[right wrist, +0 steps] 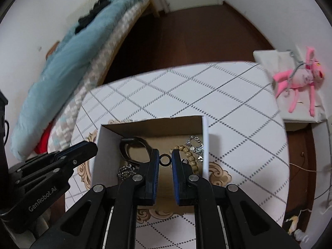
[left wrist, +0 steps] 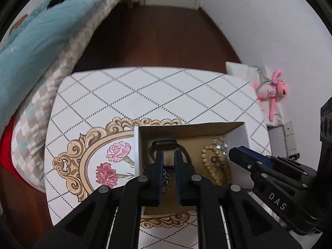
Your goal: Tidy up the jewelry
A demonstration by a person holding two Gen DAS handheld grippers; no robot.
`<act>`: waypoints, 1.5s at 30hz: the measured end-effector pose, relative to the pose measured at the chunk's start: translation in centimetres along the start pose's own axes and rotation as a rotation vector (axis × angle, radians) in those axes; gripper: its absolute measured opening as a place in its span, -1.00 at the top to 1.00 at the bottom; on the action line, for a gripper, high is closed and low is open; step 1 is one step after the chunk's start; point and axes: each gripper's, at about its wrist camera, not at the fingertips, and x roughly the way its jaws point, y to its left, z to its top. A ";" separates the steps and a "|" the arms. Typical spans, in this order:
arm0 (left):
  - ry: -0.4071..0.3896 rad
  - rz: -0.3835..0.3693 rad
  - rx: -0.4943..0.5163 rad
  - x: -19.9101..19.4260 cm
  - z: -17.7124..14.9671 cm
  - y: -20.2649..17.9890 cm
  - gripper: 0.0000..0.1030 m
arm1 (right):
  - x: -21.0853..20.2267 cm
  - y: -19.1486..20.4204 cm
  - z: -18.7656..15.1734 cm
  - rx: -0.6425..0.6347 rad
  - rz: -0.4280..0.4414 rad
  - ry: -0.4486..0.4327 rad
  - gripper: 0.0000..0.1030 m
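An open cardboard box [left wrist: 187, 129] [right wrist: 152, 124] stands on the table. In it lie a black watch [left wrist: 164, 144] [right wrist: 132, 145], a wooden bead bracelet [left wrist: 207, 161] [right wrist: 187, 152], silver chains [left wrist: 220, 144] [right wrist: 195, 144] and a small chain [left wrist: 165, 179] [right wrist: 125, 171]. My left gripper [left wrist: 167, 155] hovers over the watch, jaws slightly apart, nothing held. My right gripper [right wrist: 165, 156] is over the box with a black ring [right wrist: 165, 160] between its pads; the jaws touch its sides.
The table [left wrist: 145, 87] [right wrist: 207, 95] has a white diamond-pattern cloth with a floral frame print [left wrist: 112, 159]. A bed with a teal blanket [left wrist: 31, 47] is at the left. A pink plush toy [left wrist: 271, 89] [right wrist: 298, 78] lies on a white bag at the right.
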 end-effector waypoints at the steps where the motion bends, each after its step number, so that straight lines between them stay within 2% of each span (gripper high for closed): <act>1: 0.016 0.006 -0.007 0.3 0.2 0.2 0.75 | 0.9 -0.1 0.5 0.006 0.007 0.034 0.74; 2: 0.020 0.027 -0.011 0.5 0.3 0.4 0.60 | 1.4 -0.3 0.7 0.006 0.010 0.061 0.73; 3: 0.017 0.042 -0.010 0.5 0.5 0.5 0.24 | 1.9 -0.3 0.8 0.007 0.012 0.078 0.73; 4: 0.010 0.058 -0.014 0.4 0.6 0.7 0.01 | 2.3 -0.5 0.9 0.015 0.013 0.094 0.70; 5: -0.008 0.069 -0.023 0.1 0.6 1.0 -0.39 | 2.4 -0.5 1.1 0.014 0.013 0.096 0.59; 6: -0.024 0.076 -0.029 -0.2 0.6 1.2 -0.53 | 2.4 -0.5 1.1 0.010 0.006 0.090 0.46; 8: -0.042 0.097 -0.032 -0.7 0.5 1.6 -0.54 | 2.0 -0.4 1.3 0.004 -0.006 0.075 0.33; 10: -0.047 0.111 -0.030 -0.8 0.5 1.9 -0.64 | 1.5 -0.5 1.4 -0.001 -0.026 0.060 0.30; 12: -0.055 0.129 -0.023 -0.9 0.3 2.0 -0.96 | 0.7 -0.7 1.5 -0.004 -0.040 0.042 0.15; 13: -0.062 0.141 -0.019 -1.0 0.0 2.0 -0.98 | 0.3 -0.7 1.5 -0.009 -0.060 0.032 0.07; 15: -0.071 0.160 -0.016 -1.1 -0.4 2.0 -0.98 | -0.4 -0.7 1.4 -0.024 -0.123 0.011 -0.41; 17: -0.086 0.181 -0.010 -1.1 -1.1 1.9 -0.99 | -0.9 -0.7 0.9 -0.051 -0.196 0.000 -0.74; 18: -0.095 0.192 -0.005 -1.1 -1.4 1.8 -0.99 | -0.8 -0.6 0.6 -0.065 -0.238 0.004 -0.85; 22: -0.103 0.207 0.011 -0.9 -2.7 1.6 -1.00 | -0.7 -0.7 -1.0 -0.100 -0.335 0.014 -0.89; 24: -0.092 0.199 0.001 -0.6 -3.2 1.6 -1.00 | -0.5 -0.9 -1.8 -0.102 -0.342 0.022 -0.97; 32: -0.091 0.184 -0.022 -1.2 -4.7 1.3 -1.00 | -0.9 -1.2 -3.3 -0.079 -0.355 0.020 -0.97; 39: -0.159 0.199 -0.029 -5.0 -6.8 0.8 -1.00 | -4.3 -0.6 -4.9 -0.067 -0.362 -0.044 -0.97; 45: -0.242 0.198 -0.022 -10.2 -9.0 0.0 -1.00 | -9.3 0.6 -7.1 -0.058 -0.362 -0.126 -0.97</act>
